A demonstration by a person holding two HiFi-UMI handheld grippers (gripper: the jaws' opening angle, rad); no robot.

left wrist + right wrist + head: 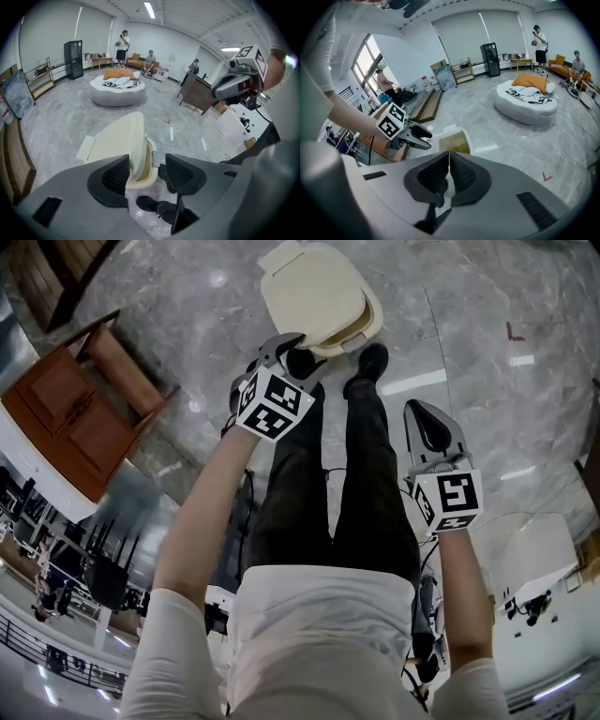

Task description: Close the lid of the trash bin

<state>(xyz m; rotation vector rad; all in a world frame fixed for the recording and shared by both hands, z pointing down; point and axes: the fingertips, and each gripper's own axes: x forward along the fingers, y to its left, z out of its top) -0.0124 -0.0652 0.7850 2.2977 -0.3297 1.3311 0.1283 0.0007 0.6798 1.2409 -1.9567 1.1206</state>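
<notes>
- The room is bright, lit by long ceiling lights (150, 10) from above.
- Daylight also comes in through a big window (365, 56).
- The shiny floor (487, 315) has white glare spots and streaks.
- Shadows are soft and faint.
- All three pictures bend at the edges, and both gripper views have dark, rounded corners.

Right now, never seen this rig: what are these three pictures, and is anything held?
No robot: a person holds a two-jaw gripper in each hand. The head view looks down from their head; the other two cameras ride on the grippers, looking along the jaws. On the grey floor stands a cream trash bin, lid raised. The left gripper, jaws apart, points at the lid; the right gripper is shut and empty. Nothing is held.
</notes>
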